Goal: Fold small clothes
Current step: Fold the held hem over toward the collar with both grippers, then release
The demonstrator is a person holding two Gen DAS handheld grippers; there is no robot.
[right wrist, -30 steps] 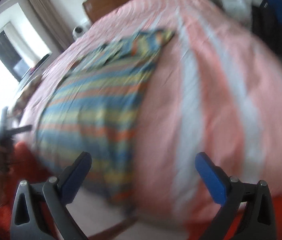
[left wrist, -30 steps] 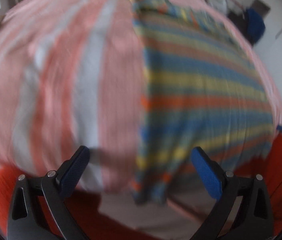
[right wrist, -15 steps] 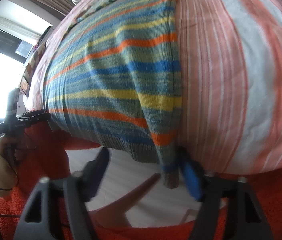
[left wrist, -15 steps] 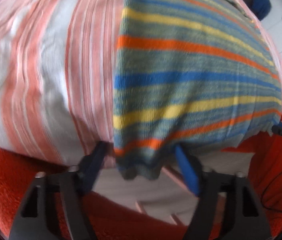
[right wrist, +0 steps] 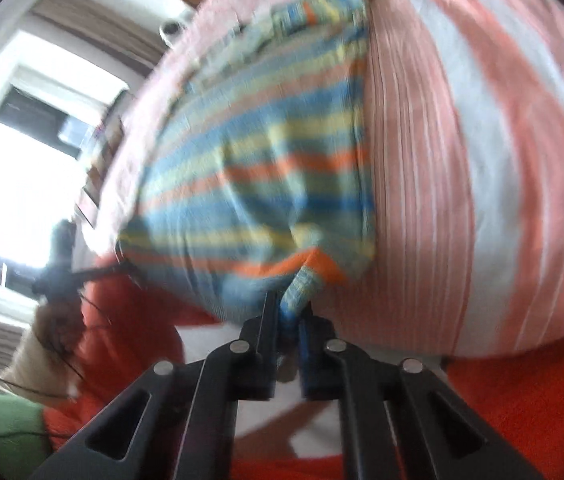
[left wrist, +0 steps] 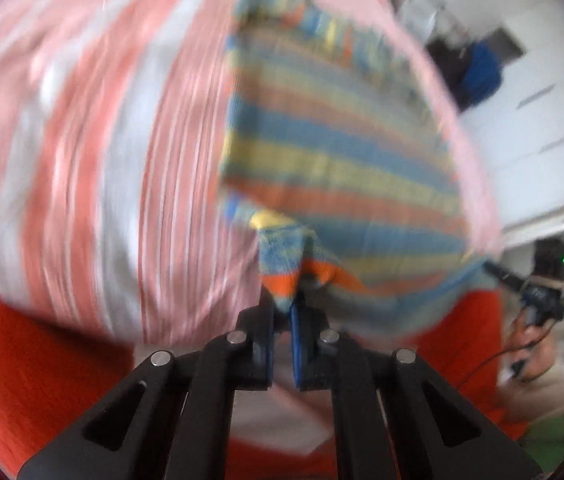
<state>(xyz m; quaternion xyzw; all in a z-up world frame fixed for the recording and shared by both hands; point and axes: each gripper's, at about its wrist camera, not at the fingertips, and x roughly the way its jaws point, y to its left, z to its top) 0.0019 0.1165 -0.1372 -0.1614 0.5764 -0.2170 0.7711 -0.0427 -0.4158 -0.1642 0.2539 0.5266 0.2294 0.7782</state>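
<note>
The striped sweater [left wrist: 333, 152] lay spread on the bed [left wrist: 82, 140], which was covered with a pink-and-white striped sheet. Its bands ran blue, yellow, orange and grey-green, and the near hem hung toward the edge of the bed above an orange blanket [left wrist: 22, 360].

The left gripper [left wrist: 282, 320] had its fingers [left wrist: 297, 344] closed almost together, pinching the sweater's near left corner, which stood up in a small peak of cloth between them. The right gripper [right wrist: 287, 320] was likewise clamped, its fingers [right wrist: 307, 344] nearly touching with the near right corner of the sweater [right wrist: 266, 168] bunched between them. The hem between the two corners sagged in a shallow curve, with an orange band showing along the fold.

In the left view the other gripper [left wrist: 541, 292] showed at the right edge, at the sweater's far corner; in the right view its counterpart [right wrist: 62, 272] showed at the left, in front of a bright window [right wrist: 14, 168]. Both views were blurred, so fine detail of the knit could not be made out.
</note>
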